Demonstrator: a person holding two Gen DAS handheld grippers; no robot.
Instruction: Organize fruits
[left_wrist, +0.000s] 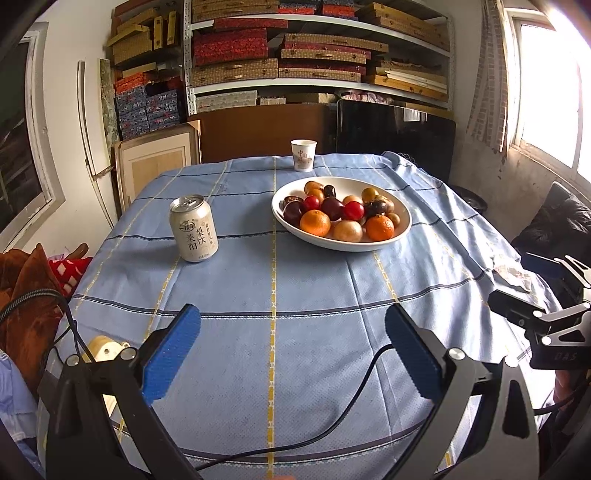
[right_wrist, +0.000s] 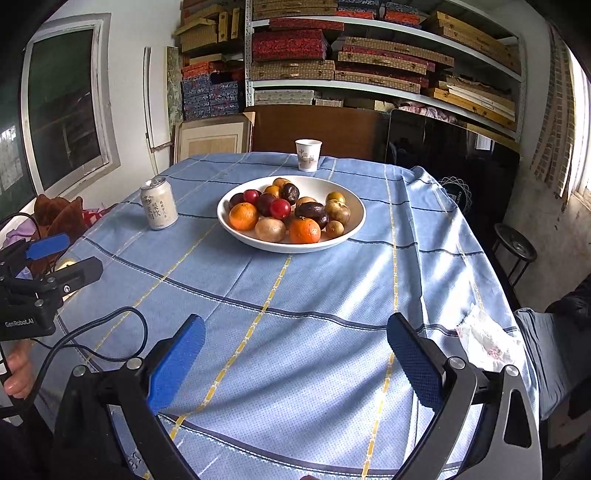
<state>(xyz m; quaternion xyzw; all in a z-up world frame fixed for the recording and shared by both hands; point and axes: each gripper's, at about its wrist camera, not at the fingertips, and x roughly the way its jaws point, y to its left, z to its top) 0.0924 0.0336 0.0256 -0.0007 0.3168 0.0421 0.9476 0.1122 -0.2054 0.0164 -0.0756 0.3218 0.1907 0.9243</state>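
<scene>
Jaws spread wide and empty on both left gripper (left_wrist: 291, 343) and right gripper (right_wrist: 295, 350), low over the near bench (left_wrist: 273, 295). Farther back, bowl (left_wrist: 402, 229) heaped with fruit (right_wrist: 291, 210), can (left_wrist: 194, 229) to its left, cup (right_wrist: 308, 155) at the far edge. Only in the right view: stool (right_wrist: 515, 247) at right, hand (right_wrist: 16, 373) at left.

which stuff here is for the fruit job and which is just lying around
For the job: white bowl; fruits piled in it, including two oranges.

Just lying about: drink can, paper cup, crumpled tissue, blue tablecloth.
</scene>
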